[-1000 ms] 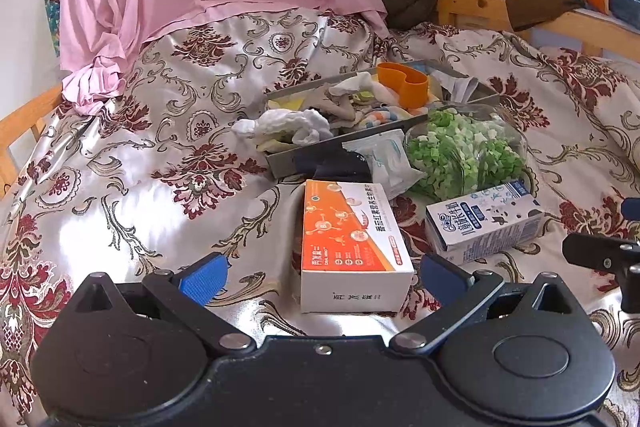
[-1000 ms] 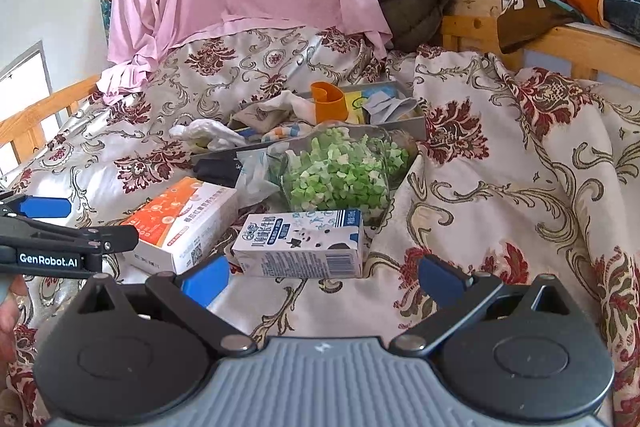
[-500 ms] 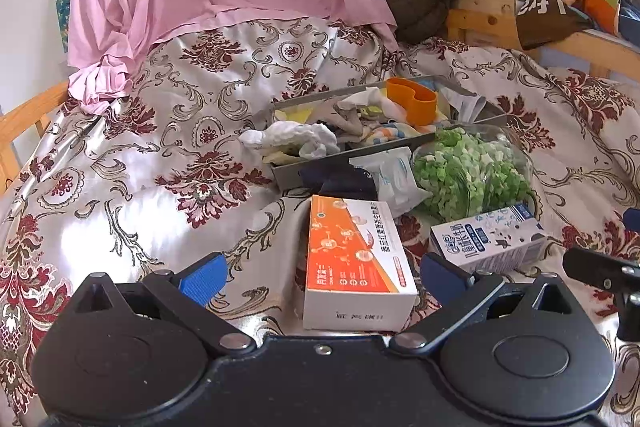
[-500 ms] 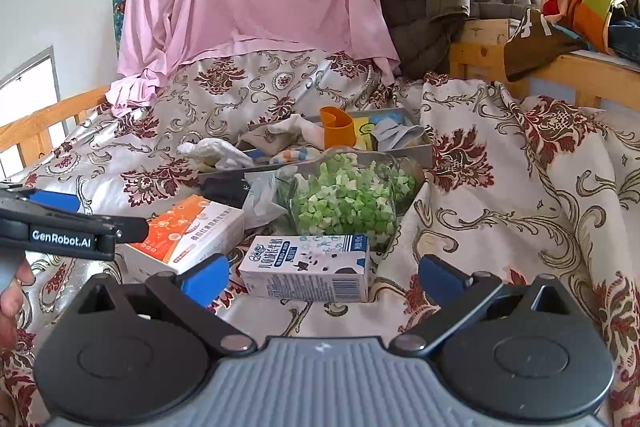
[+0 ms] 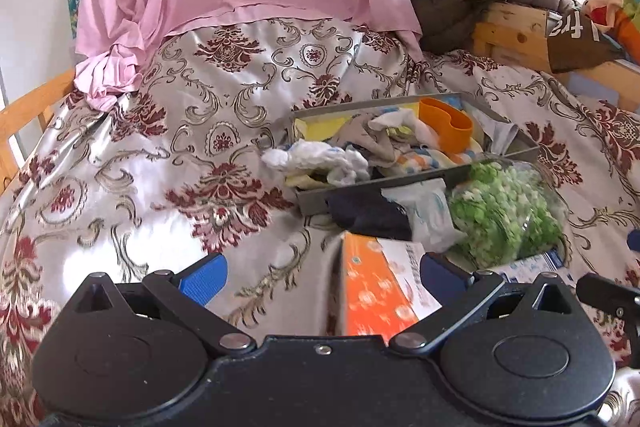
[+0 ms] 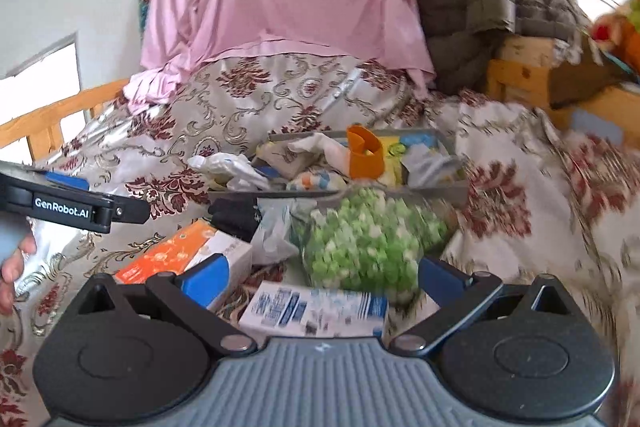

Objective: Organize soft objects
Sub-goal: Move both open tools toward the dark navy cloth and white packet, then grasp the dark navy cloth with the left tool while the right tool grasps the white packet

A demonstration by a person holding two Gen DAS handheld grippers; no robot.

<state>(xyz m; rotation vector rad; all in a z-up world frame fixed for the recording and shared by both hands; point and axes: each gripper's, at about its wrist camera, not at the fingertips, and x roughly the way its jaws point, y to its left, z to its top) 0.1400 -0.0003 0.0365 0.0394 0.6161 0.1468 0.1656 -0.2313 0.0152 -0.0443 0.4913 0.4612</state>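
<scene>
Both tools risen; left tool [image 5: 322, 277], right tool [image 6: 324, 277] agape, empty.

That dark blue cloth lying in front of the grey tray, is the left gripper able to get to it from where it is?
Probably yes. The left gripper is open and holds nothing, and the dark cloth lies just beyond the orange box. That box sits between the fingers' line and the cloth, so it would likely need to pass over it.

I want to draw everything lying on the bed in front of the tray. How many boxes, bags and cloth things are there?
Boxes: 2, the orange and white cardboard box and the blue and white carton.
Bags: 2, the clear bag of green pieces and the small white plastic packet.
Cloth things: 1, the dark navy folded cloth.
Total: 5.
</scene>
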